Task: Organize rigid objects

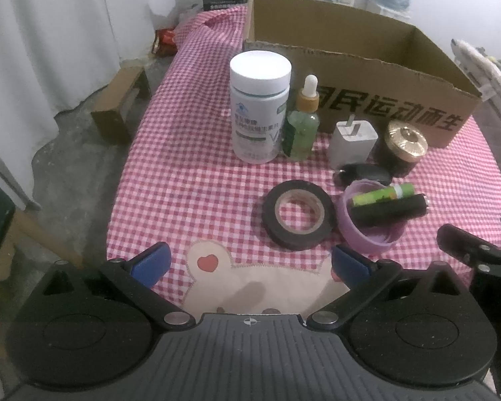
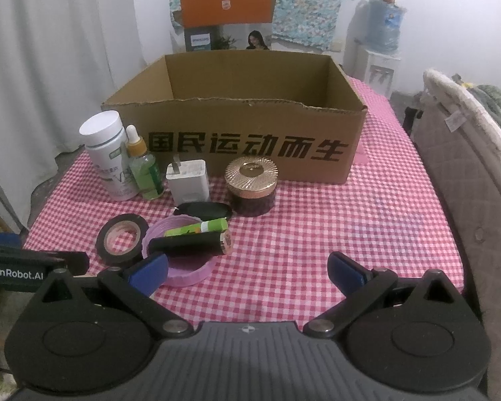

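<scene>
An open cardboard box (image 2: 250, 140) stands at the back of the checked table. In front of it stand a white pill bottle (image 1: 259, 107), a green dropper bottle (image 1: 302, 123), a white charger plug (image 1: 350, 142) and a gold-lidded jar (image 1: 404, 147). Nearer lie a black key fob (image 1: 362, 173), a black tape roll (image 1: 297, 217) and a purple lid (image 1: 370, 220) with a green tube (image 1: 382, 194) and a black tube (image 1: 389, 214) on it. My left gripper (image 1: 250, 264) is open and empty, short of the tape roll. My right gripper (image 2: 247, 270) is open and empty, beside the purple lid (image 2: 180, 254).
The table's left edge drops to a concrete floor with a small wooden stool (image 1: 122, 105). A padded chair back (image 2: 477, 173) stands along the right edge. The right gripper's body shows in the left wrist view (image 1: 477, 257). A water dispenser (image 2: 380, 43) stands behind.
</scene>
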{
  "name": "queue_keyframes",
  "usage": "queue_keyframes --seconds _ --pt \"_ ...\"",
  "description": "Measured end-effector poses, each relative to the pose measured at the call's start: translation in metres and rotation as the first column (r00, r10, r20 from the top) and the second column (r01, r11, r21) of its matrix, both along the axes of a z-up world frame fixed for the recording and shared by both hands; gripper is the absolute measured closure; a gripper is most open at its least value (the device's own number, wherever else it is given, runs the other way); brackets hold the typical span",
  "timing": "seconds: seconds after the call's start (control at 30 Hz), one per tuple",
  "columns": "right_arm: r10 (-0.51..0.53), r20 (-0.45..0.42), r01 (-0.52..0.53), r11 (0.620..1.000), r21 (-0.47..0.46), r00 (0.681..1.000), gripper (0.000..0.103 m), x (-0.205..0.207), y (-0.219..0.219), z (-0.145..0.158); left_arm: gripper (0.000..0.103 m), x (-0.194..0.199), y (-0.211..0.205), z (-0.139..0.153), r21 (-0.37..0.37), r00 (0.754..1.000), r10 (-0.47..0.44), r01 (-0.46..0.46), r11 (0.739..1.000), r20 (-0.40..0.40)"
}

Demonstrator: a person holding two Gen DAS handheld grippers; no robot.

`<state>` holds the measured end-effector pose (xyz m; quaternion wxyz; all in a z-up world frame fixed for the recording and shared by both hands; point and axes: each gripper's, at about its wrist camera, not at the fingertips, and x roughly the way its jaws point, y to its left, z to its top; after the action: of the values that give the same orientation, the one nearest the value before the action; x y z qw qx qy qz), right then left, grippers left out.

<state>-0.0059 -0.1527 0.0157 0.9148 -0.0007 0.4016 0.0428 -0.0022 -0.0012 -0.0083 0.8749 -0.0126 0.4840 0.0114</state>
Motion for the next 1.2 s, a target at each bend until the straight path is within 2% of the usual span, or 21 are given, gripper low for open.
queue_keyframes --seconds 0.63,1.2 --pt "-0.002 -0.018 0.002 1.000 -0.002 1.000 0.000 0.0023 0.0021 -0.0021 0.000 0.0015 -0.0004 -0.0056 -0.006 0.999 -0.010 0.010 1.000 -0.037" --pt "0.008 -0.019 -0.008 1.000 -0.008 1.000 0.000 0.0043 0.0054 -0.0011 0.000 0.0017 0.0027 -0.0062 -0.013 0.999 -0.008 0.007 1.000 -0.036"
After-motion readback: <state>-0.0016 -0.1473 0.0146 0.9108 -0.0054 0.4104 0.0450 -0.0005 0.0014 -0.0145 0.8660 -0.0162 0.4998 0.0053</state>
